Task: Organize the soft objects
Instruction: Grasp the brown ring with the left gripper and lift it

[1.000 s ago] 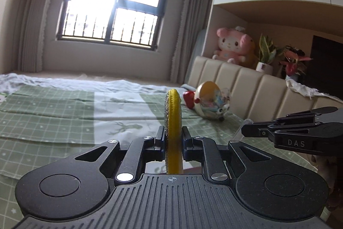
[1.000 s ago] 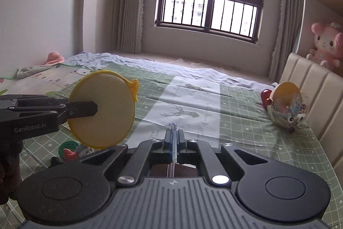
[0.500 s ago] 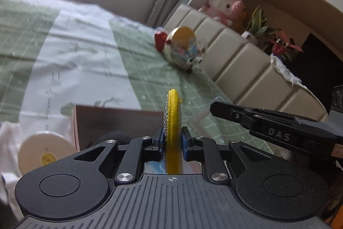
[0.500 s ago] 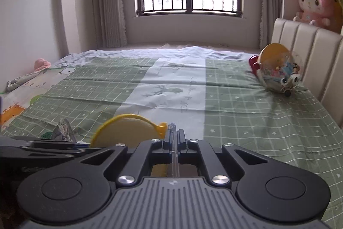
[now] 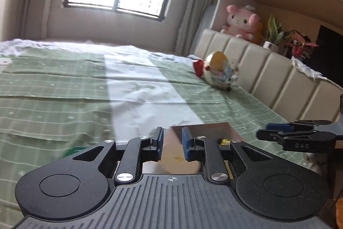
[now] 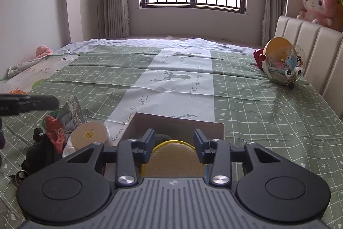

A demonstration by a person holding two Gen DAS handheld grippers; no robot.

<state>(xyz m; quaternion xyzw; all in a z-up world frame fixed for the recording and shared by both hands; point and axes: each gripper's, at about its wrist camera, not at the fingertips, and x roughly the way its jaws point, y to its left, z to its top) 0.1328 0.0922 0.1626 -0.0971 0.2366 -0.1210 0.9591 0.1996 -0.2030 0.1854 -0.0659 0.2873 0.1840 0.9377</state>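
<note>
Left tongs (image 5: 172,144) part-open, right tongs (image 6: 174,146) wide, both empty

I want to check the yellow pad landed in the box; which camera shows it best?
The right wrist view: the yellow round pad lies flat inside the cardboard box, in focus. The left wrist view shows only a blurred patch between its open jaws.

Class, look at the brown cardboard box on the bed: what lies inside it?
Inside the brown cardboard box lies a round yellow sponge pad over something dark. The right gripper covers the rest.

Bedspread (image 6: 257,104): green grid, white centre stripe. Sponge (image 6: 173,160): yellow. Box (image 6: 178,123): brown. Plush (image 6: 315,5): pink.
</note>
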